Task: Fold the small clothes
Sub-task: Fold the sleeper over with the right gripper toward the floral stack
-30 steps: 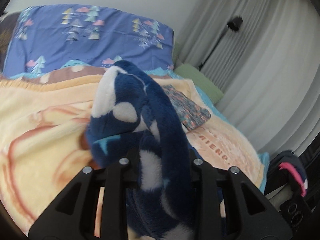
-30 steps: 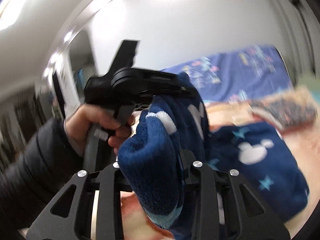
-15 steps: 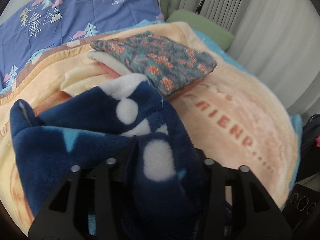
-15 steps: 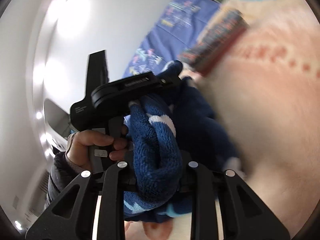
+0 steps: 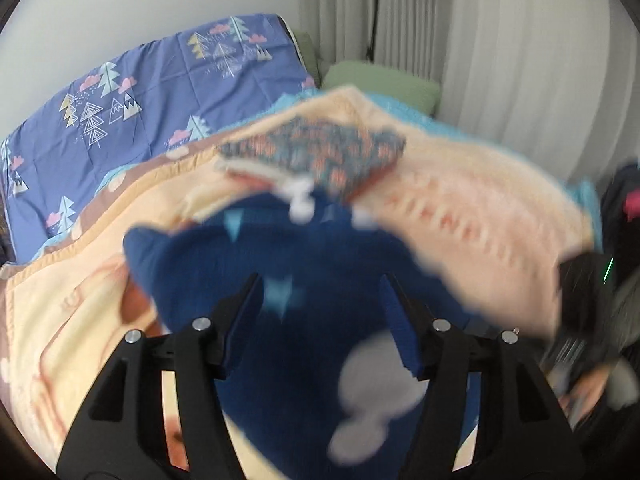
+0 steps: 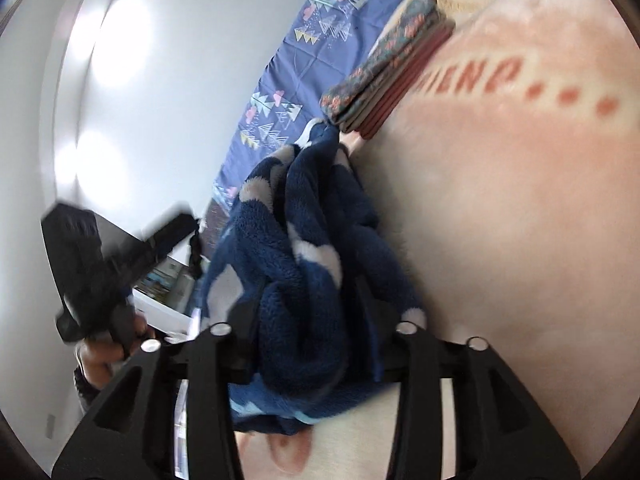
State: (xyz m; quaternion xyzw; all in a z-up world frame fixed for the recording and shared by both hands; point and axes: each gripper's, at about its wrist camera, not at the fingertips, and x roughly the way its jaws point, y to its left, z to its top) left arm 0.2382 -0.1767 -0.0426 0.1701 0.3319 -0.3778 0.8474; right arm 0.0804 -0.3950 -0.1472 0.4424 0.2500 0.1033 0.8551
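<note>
A navy fleece garment (image 5: 304, 312) with white and light-blue shapes lies bunched on the peach blanket (image 5: 480, 208). My left gripper (image 5: 322, 304) stands open, its fingers either side of the fleece, blurred by motion. In the right wrist view the same garment (image 6: 308, 248) fills the gap of my right gripper (image 6: 312, 320), whose jaws are spread wide around the folds. The left gripper's black body (image 6: 104, 260) and the hand holding it show at the left.
A folded stack topped with floral cloth (image 5: 320, 152) lies just beyond the garment, also in the right wrist view (image 6: 392, 64). A blue tree-print cover (image 5: 160, 100), a green pillow (image 5: 380, 84) and white curtains (image 5: 500, 60) are behind.
Both grippers have opened and let go of the fleece, which has dropped onto the blanket. The left gripper has pulled back and away from the right one.
</note>
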